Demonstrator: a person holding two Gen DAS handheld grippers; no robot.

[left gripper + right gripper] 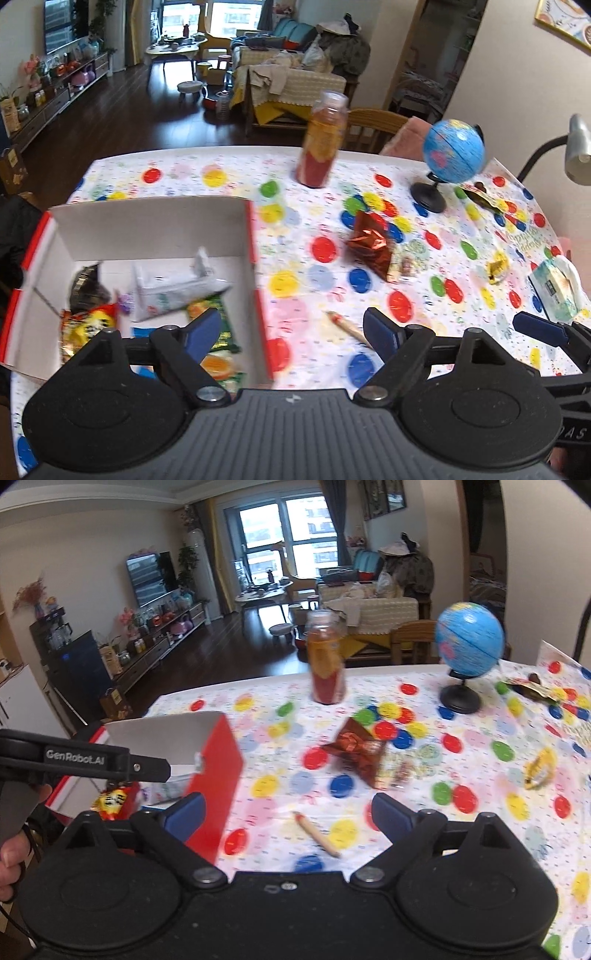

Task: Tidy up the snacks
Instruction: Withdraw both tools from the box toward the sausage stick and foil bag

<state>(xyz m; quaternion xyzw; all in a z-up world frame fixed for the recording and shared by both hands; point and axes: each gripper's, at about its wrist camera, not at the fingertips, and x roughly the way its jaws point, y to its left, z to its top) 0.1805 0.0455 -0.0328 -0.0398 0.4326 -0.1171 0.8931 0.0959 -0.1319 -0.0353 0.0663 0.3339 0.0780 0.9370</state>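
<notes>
A red-and-white cardboard box (155,225) (218,760) stands at the table's left and holds several snack packets, among them a white one (177,291) and a yellow-red one (86,328). My left gripper (291,332) is open over the box's right wall, nothing between its fingers. My right gripper (288,812) is open above the table, empty, with a wooden pencil (317,834) (349,326) below it. A shiny red foil packet (371,245) (360,758) lies mid-table. A small yellow wrapper (496,267) (539,770) lies further right.
A juice bottle (323,142) (327,661) and a blue globe (452,151) (467,642) stand at the far side of the spotted tablecloth. A tissue pack (554,291) lies at the right edge. A dark-gold wrapper (532,690) lies behind the globe. A hand (11,853) holds the left gripper.
</notes>
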